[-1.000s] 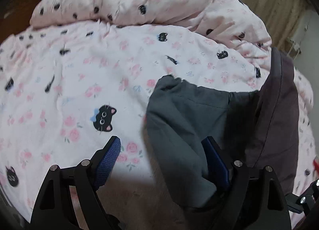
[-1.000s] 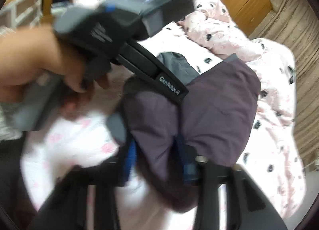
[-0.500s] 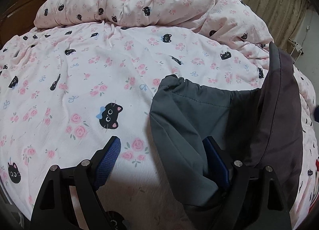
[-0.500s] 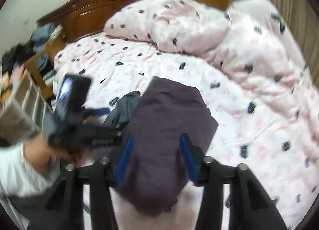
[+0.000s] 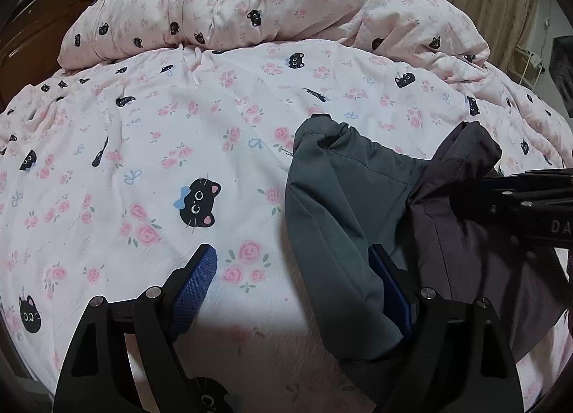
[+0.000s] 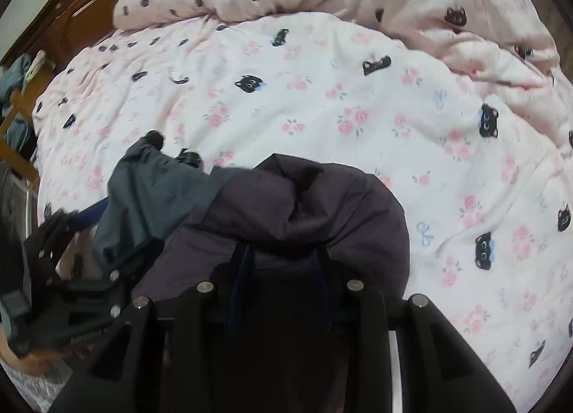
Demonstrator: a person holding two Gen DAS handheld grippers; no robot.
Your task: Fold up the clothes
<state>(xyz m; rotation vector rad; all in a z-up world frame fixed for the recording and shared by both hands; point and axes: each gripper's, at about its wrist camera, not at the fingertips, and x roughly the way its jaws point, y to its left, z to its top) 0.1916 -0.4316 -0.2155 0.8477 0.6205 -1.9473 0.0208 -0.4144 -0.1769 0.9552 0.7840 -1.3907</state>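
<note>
Between the left gripper (image 5: 292, 280) fingers: mostly bare sheet; jaws spread wide; blue pad of the left-side finger (image 5: 195, 278) is clear of everything; the right-side finger sits buried in a fold of the grey garment (image 5: 340, 234), which drapes over it; cloth hangs on that one finger, not pinched between the two.

Just right of the grey garment, touching it: the dark purple garment (image 5: 465, 234); the two pieces bunch together at the near edge of the bed; cannot tell whether they are one item or two. The right gripper's black frame reaches into the purple cloth from the right edge of the left wrist view.

Right gripper (image 6: 283, 269): fingers stand close together, with a bunch of dark purple garment (image 6: 304, 212) gathered between and over them; tips hidden under the cloth; looks clamped on that bunch. To its left, the grey garment (image 6: 150, 198) and the left gripper's frame, blurred, blue pad just visible; a bit of the person's hand shows at the lower left edge.

Beyond both grippers: flat pink bedsheet (image 5: 179, 148) with black cat heads and roses, wrinkled, otherwise bare; further out, a crumpled duvet (image 5: 286, 1) in the same print, piled across the far side; behind it a dark wooden headboard (image 6: 82, 8) at far left.
</note>
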